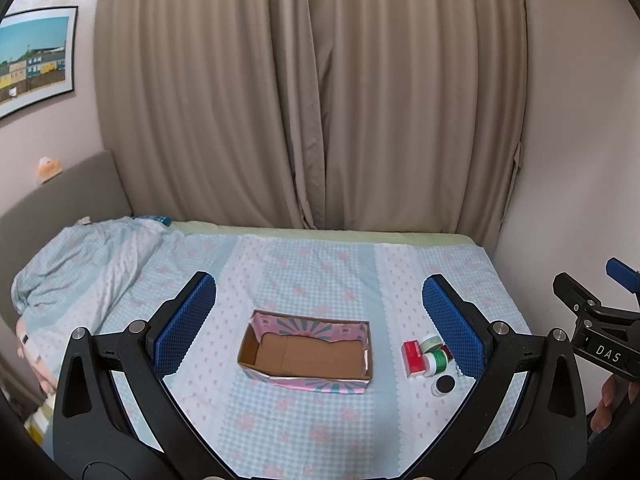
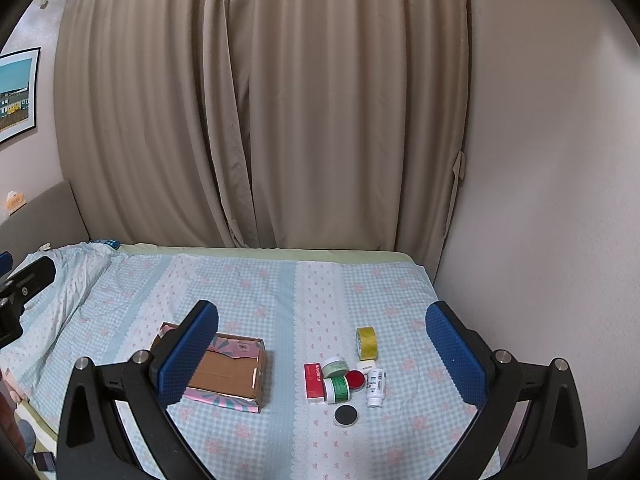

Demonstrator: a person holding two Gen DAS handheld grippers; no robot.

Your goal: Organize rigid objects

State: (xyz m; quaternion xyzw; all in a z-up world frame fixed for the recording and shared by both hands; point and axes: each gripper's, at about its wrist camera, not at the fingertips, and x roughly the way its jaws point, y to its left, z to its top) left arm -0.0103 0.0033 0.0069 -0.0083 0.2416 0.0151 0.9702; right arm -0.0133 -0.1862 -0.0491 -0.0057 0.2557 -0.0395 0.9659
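Observation:
An open cardboard box (image 1: pixel 306 354) (image 2: pixel 230 372) with a pink and teal outside lies empty on the bed. To its right is a cluster of small items: a red box (image 2: pixel 314 382), a pale green jar (image 2: pixel 335 366), a green-labelled jar (image 2: pixel 337 389), a red lid (image 2: pixel 355 380), a white pill bottle (image 2: pixel 376 387), a black-lidded jar (image 2: pixel 345 415) and a yellow tape roll (image 2: pixel 367 343). My left gripper (image 1: pixel 320 312) hangs open above the box. My right gripper (image 2: pixel 322 340) is open above the cluster, holding nothing.
The bed sheet (image 2: pixel 280 288) is light blue check with pink flowers. A rumpled quilt (image 1: pixel 80 264) lies at the left by the grey headboard (image 1: pixel 60 192). Beige curtains (image 1: pixel 312 100) hang behind, a wall (image 2: pixel 540 200) bounds the right side.

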